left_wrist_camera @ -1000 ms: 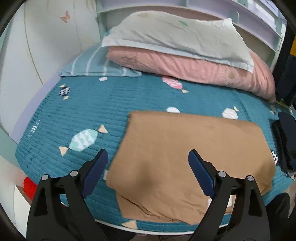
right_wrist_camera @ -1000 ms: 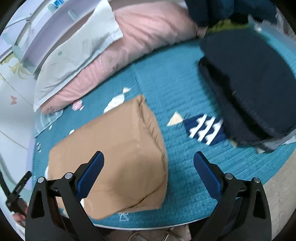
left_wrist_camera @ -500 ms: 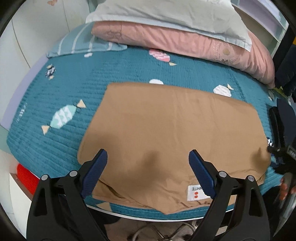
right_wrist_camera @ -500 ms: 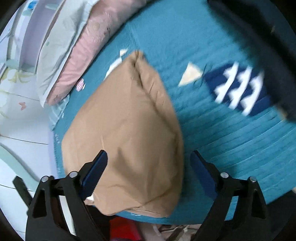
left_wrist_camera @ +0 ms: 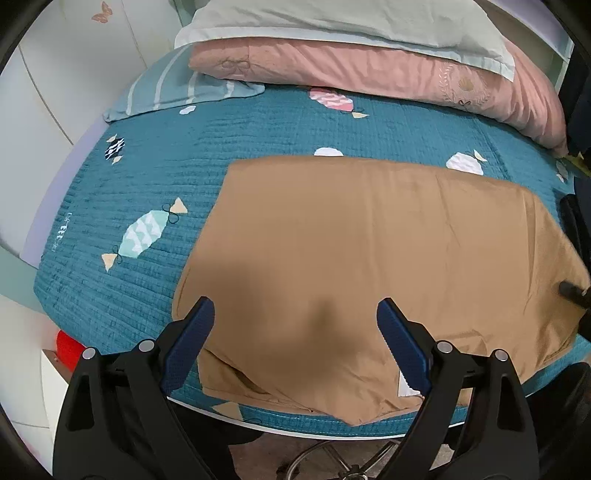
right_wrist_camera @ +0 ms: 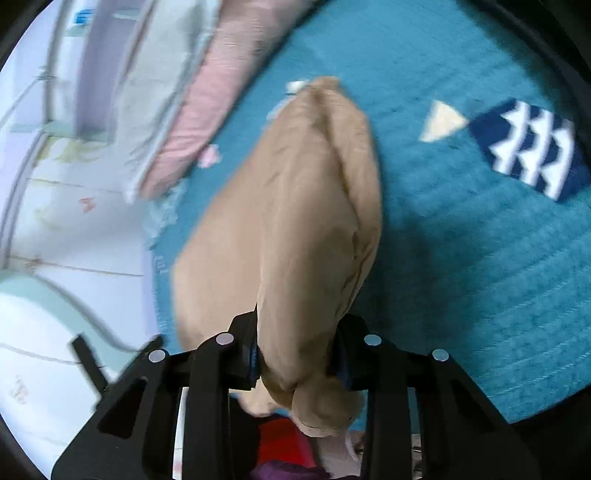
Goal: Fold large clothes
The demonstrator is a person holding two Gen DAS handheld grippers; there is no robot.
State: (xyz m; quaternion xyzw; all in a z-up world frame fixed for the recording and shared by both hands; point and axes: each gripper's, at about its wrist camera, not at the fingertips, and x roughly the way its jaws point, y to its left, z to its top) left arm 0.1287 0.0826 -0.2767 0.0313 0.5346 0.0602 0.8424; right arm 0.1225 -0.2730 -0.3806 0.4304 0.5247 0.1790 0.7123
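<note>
A folded tan garment (left_wrist_camera: 369, 251) lies flat on the teal quilted bed cover (left_wrist_camera: 184, 177), its near edge hanging a little over the bed's front edge. My left gripper (left_wrist_camera: 295, 314) hovers open above the garment's near left part, with nothing between its blue pads. In the right wrist view the garment (right_wrist_camera: 295, 206) bunches into a ridge at its right end. My right gripper (right_wrist_camera: 297, 354) has its jaws closing on that end, with the cloth pinched between the pads. A white label (left_wrist_camera: 408, 389) shows by the garment's near right corner.
A pink pillow (left_wrist_camera: 369, 70) under a pale one (left_wrist_camera: 332, 22) and a striped one (left_wrist_camera: 177, 92) lie at the bed's far side. Dark clothes (left_wrist_camera: 576, 221) sit at the right edge. A red object (left_wrist_camera: 68, 349) and a chair base (left_wrist_camera: 332, 461) are below the front edge.
The right gripper dropped to the garment's right end and closed from wide open onto the cloth, which now bunches up. The left gripper came down and tilted towards the near edge, still open.
</note>
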